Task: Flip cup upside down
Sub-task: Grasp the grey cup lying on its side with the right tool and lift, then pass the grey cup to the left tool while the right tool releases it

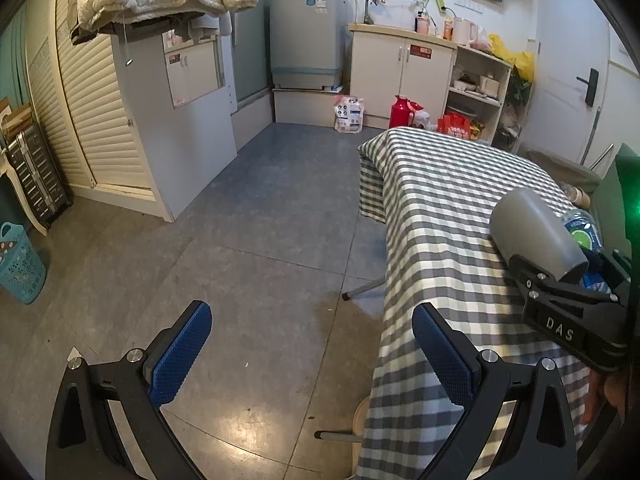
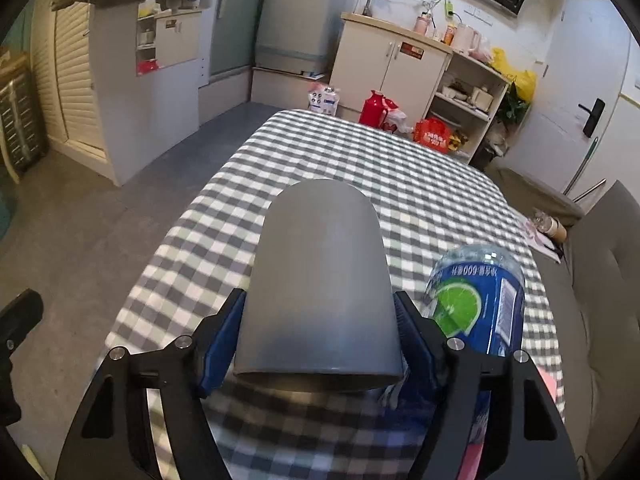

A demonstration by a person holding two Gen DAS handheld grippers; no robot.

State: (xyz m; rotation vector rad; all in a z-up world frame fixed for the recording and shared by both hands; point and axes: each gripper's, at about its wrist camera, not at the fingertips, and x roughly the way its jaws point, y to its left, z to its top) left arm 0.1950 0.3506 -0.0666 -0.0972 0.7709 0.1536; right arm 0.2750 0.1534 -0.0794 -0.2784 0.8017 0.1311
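Gripped in the right gripper (image 2: 320, 340): one grey cup (image 2: 320, 280), blue pads pressed against its sides near the rim, closed bottom pointing away from the camera and upward, open mouth facing back and down toward the wrist. Long axis tilted, running forward along the fingers above the checked tablecloth (image 2: 360, 152); contact with the cloth impossible to tell. Probably mid-turn, needing more rotation until mouth meets cloth. Just right of the cup, one water bottle (image 2: 480, 296). Well off to the side over the floor, left gripper (image 1: 312, 340), wide open, holding nothing. Two grippers, one cup, one bottle.
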